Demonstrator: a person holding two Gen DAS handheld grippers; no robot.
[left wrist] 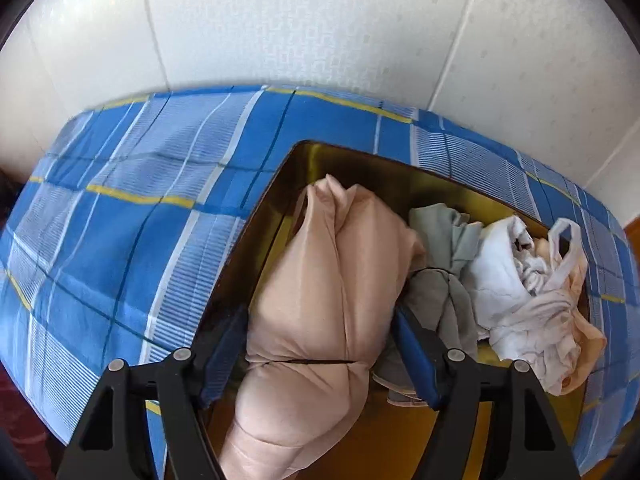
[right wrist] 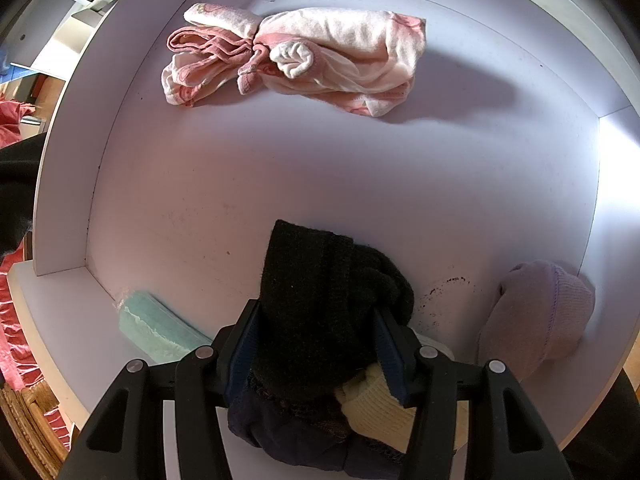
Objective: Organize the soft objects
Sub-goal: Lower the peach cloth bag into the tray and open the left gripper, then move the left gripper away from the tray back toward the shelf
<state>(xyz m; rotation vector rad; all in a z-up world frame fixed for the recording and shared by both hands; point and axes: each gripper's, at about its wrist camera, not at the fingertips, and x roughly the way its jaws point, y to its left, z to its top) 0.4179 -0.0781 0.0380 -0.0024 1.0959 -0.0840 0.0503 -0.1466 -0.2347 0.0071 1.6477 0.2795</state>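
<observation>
Left wrist view: left claw [left wrist: 320,344] points down into a dark box with glossy yellow-brown inner walls [left wrist: 384,176], set on a bed cover of blue, white and yellow plaid [left wrist: 132,216]. Between its blue-padded fingers [left wrist: 416,356] stands a peach, satin-smooth bundle [left wrist: 332,288], long and puffy, cinched by a thin dark band low down. Jaws are spread wide; the left pad stands clear of the cloth, the right pad is at its edge, contact uncertain. No grip seen.

Right of the bundle, inside the box: crumpled grey-green fabric [left wrist: 448,236], a darker grey piece [left wrist: 444,300] just beside the right finger, then a heap of wrinkled white cloth [left wrist: 516,280] with a thin looped strap at right of frame. Pale textured wall panels [left wrist: 320,20] fill the top.

Right wrist view: right claw [right wrist: 316,344] is closed on a black knitted, fuzzy item [right wrist: 328,300], both pads pressed into it. Under it, lower frame, lie a cream ribbed knit [right wrist: 376,408] and dark navy fabric [right wrist: 288,436]. All sit inside a white drawer [right wrist: 280,168] with a smooth floor. Upper frame: a pink-and-white soft garment [right wrist: 320,52], twisted and knotted. Lower left: a stack of pale teal, flat, pleated pieces [right wrist: 156,324]. Right edge: a lilac ribbed knit hat [right wrist: 540,316], rounded, against the drawer wall. Red cloth [right wrist: 12,120] shows outside, far left.
</observation>
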